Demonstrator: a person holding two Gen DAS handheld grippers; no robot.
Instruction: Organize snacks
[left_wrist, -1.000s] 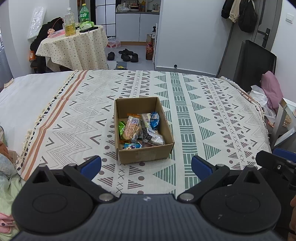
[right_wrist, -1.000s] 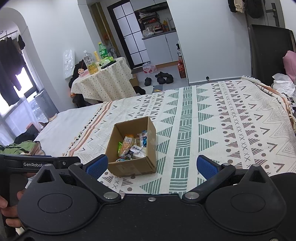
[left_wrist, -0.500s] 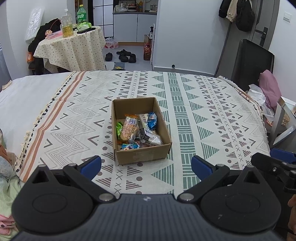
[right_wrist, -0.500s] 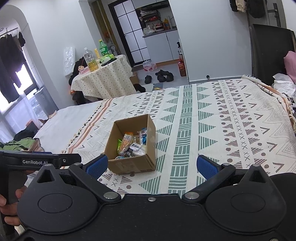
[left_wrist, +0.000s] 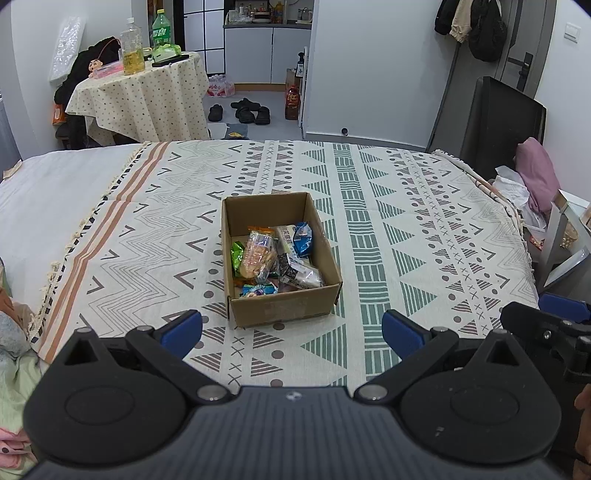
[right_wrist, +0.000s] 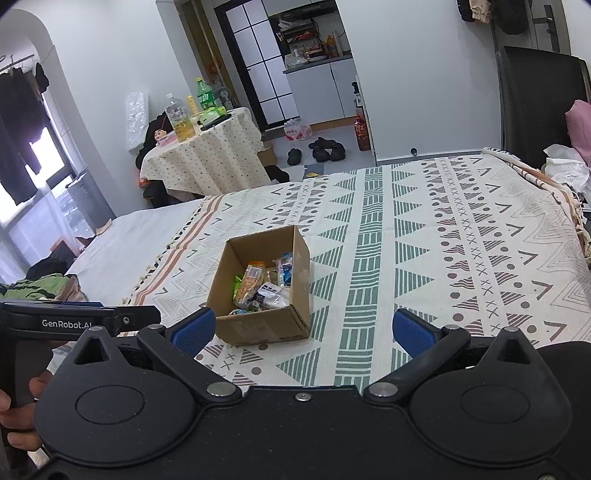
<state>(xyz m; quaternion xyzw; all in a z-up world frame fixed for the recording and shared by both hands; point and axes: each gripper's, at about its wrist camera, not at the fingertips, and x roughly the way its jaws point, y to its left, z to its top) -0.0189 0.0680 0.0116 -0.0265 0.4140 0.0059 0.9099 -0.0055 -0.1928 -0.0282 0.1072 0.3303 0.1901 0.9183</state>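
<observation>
Cardboard box (left_wrist: 281, 306) ahead of the left gripper (left_wrist: 291, 334), between its spread fingers, on the blanket (left_wrist: 406, 236). Snack packets (left_wrist: 273, 258) inside the box. Same box ahead and left of centre before the right gripper (right_wrist: 303, 330), also spread. Draped table (left_wrist: 144, 99) with bottles (left_wrist: 133, 48) far ahead, left. Shoes (left_wrist: 243, 110) on the floor beyond the blanket.

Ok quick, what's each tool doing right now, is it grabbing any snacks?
Left tool: open, holding nothing, short of the cardboard box.
Right tool: open, holding nothing.
</observation>
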